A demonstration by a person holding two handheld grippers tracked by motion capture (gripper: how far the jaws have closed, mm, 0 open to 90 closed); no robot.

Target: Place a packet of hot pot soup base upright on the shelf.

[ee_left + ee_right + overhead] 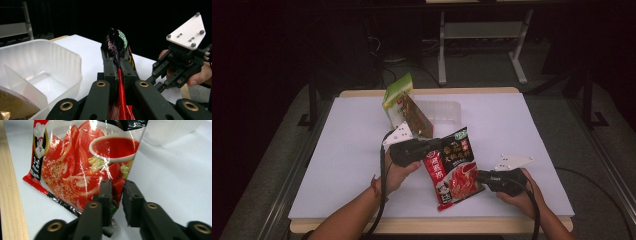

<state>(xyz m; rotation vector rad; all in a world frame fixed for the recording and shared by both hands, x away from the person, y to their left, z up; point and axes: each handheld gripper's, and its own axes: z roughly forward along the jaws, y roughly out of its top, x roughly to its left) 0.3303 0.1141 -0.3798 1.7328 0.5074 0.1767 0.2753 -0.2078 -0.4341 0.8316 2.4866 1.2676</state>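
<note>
High view: red sauce packet (454, 167) clamped by left gripper (432, 146) for steadiness, lower edge between right gripper (479, 176) jaws, not visibly pinched, apparently for carrying to clear tub (443, 111)

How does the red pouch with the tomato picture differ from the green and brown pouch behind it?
The glossy red plastic pouch is mostly red and black; the green and brown pouch is not. The red one is clamped in the left claw; the other stands tilted in the clear plastic tub. Both are printed packets.
</note>
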